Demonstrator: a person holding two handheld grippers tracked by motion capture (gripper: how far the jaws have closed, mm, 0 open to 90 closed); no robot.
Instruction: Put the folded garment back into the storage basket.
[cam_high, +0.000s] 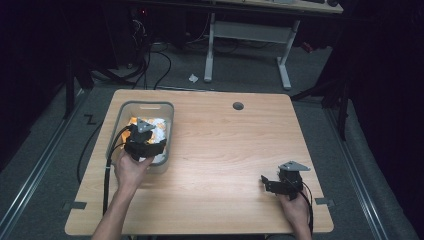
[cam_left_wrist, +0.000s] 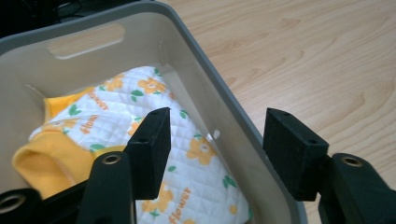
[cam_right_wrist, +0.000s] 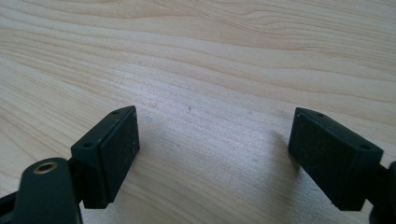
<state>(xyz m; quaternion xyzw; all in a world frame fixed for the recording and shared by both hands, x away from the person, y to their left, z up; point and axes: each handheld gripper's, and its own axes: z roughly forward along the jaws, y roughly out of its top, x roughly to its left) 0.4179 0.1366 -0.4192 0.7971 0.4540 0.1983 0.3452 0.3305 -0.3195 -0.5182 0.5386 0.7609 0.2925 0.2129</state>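
A grey bin (cam_high: 116, 131) is seen at the left of the worktop (cam_high: 225, 150) in the high view, with a quilted cloth (cam_left_wrist: 187, 154) printed with orange flowers lying inside it. The left claw (cam_left_wrist: 212, 154) is held wide above the bin, its jaws set astride the bin's right wall, one over the cloth and one outside; nothing is gripped. At the lower right of the high view, the right claw (cam_high: 265, 182) is held wide over bare wood, empty.

The word "flower" is printed in orange, several times over, on the white quilted cloth (cam_left_wrist: 154, 126) lying in the grey bin (cam_left_wrist: 219, 93).
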